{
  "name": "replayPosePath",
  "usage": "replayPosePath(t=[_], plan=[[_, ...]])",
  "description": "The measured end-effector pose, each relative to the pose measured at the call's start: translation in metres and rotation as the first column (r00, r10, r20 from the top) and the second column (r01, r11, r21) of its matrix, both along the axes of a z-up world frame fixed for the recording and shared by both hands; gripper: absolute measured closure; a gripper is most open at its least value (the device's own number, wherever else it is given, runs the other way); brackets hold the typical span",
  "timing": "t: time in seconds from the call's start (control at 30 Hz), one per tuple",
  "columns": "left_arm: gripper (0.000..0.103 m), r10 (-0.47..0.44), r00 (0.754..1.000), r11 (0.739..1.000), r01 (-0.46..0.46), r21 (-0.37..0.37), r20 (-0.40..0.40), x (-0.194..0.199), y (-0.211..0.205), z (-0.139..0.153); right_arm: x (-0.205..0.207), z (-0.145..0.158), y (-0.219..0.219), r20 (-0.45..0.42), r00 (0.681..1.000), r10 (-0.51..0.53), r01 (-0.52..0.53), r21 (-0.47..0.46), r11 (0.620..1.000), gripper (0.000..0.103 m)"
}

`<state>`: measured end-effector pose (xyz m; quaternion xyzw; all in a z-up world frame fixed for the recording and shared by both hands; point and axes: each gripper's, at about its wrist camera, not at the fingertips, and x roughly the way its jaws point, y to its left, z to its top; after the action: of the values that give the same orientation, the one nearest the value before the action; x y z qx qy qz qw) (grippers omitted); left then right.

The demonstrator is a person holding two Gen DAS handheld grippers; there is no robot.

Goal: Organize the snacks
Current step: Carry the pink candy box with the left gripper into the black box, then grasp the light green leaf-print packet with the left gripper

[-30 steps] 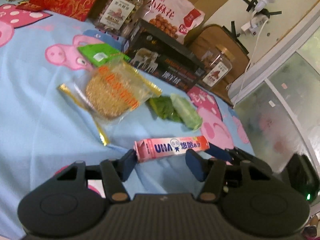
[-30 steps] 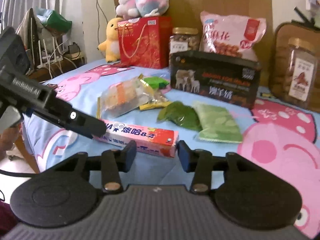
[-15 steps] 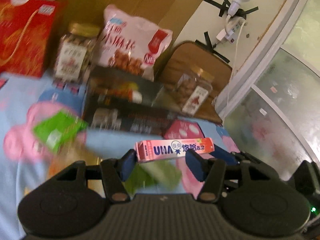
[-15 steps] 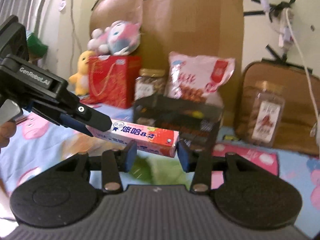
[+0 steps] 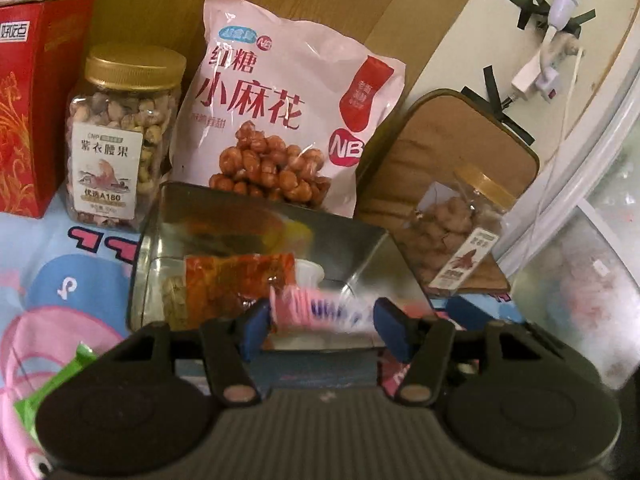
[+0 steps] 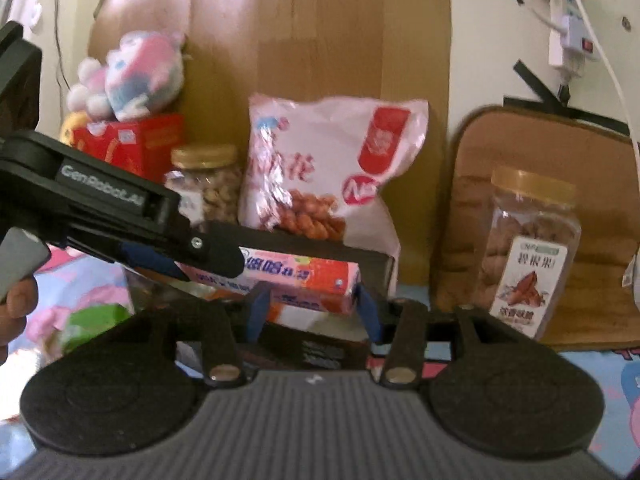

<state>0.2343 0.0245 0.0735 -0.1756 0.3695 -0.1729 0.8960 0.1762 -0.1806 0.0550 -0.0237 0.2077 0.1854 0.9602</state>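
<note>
— What is the left gripper (image 5: pixel 322 330) doing?

— Its jaws are part open, about as wide as the pink candy box (image 5: pixel 320 312) is long. The box bridges the gap and one pad (image 5: pixel 252 330) touches its end. In the right wrist view, the left gripper's fingers sit on either side of that end, so it has hold of the box.

— And the right gripper (image 6: pixel 312 314)?

— Part open too. The other end of the box sits between its pads, and the pad at 3 o'clock is against the end. I cannot tell whether it is actually gripping.

— Where is the box?

— It is in the air, roughly level, over the open metal tin (image 5: pixel 360 248). It is blurred in the left wrist view.

— What is in the tin?

— An orange packet (image 5: pixel 240 276) lies on its shiny floor, at 11 o'clock from the left gripper.

— And beyond the tin?

— A big pink snack bag (image 5: pixel 288 120) stands at 12 o'clock, leaning on the brown board. A gold-lidded nut jar (image 5: pixel 120 140) is at 10 o'clock, with a red box (image 5: pixel 28 100) just beside it further round. A second jar (image 5: pixel 460 232) is at 2 o'clock, in front of a brown cushion (image 5: pixel 440 140).

— Anything closer in?

— A green packet (image 5: pixel 60 388) lies at 8 o'clock on the cartoon bedsheet (image 5: pixel 60 272).
</note>
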Motion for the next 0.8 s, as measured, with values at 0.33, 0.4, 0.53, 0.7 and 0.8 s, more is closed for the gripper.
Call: replayPosePath(t=[0.33,0.4,0.53,0.7,0.8], plan=[[0.039,-0.079,0.995,0.993,0.084,-0.088,0.062,-0.077,0.021,0.013,-0.079,-0.021,-0.044,-0.148,0.987,0.067,-0.035,0.214,0.976,0.042],[0.039,-0.1,0.994,0.991,0.103,-0.081,0.044,-0.094,0.019,0.004,-0.095,-0.033,-0.035,-0.18,0.979,0.1,-0.064,0.194,0.979,0.025],[0.039,-0.116,0.993,0.991,0.116,-0.064,-0.006,-0.107,0.01,-0.013,-0.096,-0.049,-0.008,-0.254,0.957,0.142,-0.123,0.09,0.988,0.023],[0.039,-0.13,0.99,0.989,0.126,-0.083,-0.052,-0.114,0.007,-0.024,-0.111,-0.045,-0.011,-0.249,0.946,0.207,-0.206,0.029,0.978,0.073],[0.039,-0.17,0.984,0.983,0.166,-0.077,-0.052,-0.12,-0.001,-0.024,-0.131,-0.041,-0.03,-0.225,0.94,0.257,-0.27,-0.028,0.962,0.091]])
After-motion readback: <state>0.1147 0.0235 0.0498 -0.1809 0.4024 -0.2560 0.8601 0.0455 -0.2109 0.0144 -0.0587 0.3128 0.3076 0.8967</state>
